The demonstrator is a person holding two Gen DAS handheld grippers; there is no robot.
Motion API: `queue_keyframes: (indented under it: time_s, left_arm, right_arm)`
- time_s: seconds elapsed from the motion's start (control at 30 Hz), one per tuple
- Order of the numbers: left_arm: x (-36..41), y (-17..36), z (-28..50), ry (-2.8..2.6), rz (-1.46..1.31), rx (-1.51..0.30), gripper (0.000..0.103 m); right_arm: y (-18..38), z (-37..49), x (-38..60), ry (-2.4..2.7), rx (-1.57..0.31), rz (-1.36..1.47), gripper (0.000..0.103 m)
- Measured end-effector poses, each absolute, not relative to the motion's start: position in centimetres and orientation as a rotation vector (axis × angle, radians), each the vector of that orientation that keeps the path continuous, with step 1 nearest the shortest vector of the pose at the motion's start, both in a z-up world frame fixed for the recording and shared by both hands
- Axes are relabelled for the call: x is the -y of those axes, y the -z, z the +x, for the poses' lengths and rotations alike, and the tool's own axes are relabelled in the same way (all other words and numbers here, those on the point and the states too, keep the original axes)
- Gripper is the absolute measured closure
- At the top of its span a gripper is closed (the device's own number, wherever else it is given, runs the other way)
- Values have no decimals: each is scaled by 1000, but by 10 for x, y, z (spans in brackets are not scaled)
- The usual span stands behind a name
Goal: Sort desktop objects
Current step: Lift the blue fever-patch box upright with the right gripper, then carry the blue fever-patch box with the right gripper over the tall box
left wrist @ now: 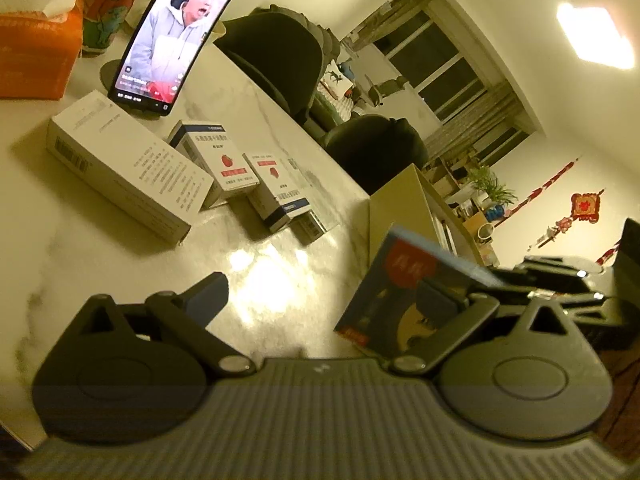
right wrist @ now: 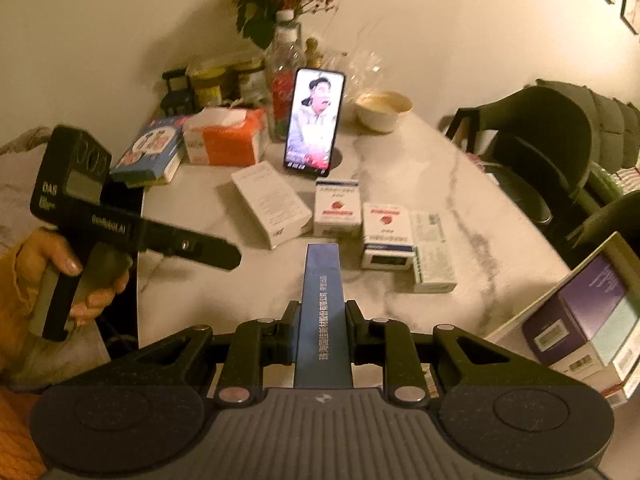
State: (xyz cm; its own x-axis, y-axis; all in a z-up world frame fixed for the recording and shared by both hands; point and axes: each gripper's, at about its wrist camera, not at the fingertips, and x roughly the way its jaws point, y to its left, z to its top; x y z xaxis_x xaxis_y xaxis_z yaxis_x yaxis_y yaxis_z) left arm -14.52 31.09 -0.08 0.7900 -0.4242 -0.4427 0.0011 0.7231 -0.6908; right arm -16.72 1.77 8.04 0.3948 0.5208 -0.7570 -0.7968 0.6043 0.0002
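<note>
Marble table (right wrist: 420,160) spreading ahead of both tongs, far from tidy yet. Cardboard box (right wrist: 616,256) open off to the right of the right gripper (right wrist: 322,320), purple carton (right wrist: 576,320) already lying inside, so sorting looks begun, with most of it left. Same box in the left view (left wrist: 400,208), just beyond the flat blue box (left wrist: 384,300).

Ahead of the right gripper, waiting on the marble: long white carton (right wrist: 272,204), then a strawberry medicine box (right wrist: 336,208), a second red-printed box (right wrist: 386,236) touching a paler pack (right wrist: 434,252) on its right. Four still loose, by this reading.

Further off, orange tissue box (right wrist: 228,136), sheet poking out of the top, and a colourful book (right wrist: 152,152) to its left. Phone (right wrist: 316,120) propped upright beyond the cartons, screen lit. Bowl (right wrist: 384,110) to the phone's right, contents unclear. Bottle of dried flowers (right wrist: 286,52) and jars at the back.

Right gripper clamped on the flat blue box (right wrist: 323,304), narrow edge up between the pads, lifted clear of the marble. Likely next into the cardboard box, a judgement only.

Left gripper (left wrist: 320,300) spread wide, nothing between the fingers, blue box just past its right finger. Hand (right wrist: 80,280) wrapped round its grip, out left of the right gripper.
</note>
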Motion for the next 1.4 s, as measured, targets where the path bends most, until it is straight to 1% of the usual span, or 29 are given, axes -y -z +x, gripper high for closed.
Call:
queue_keyframes:
  time_s: [0.7, 1.4]
  left_arm:
    - [-305, 4, -140, 281, -733, -644, 1]
    - [-300, 6, -133, 298, -728, -663, 1]
  right_arm:
    - [-151, -152, 45, -677, -630, -277, 79]
    - [-148, -117, 122, -415, -643, -178, 79]
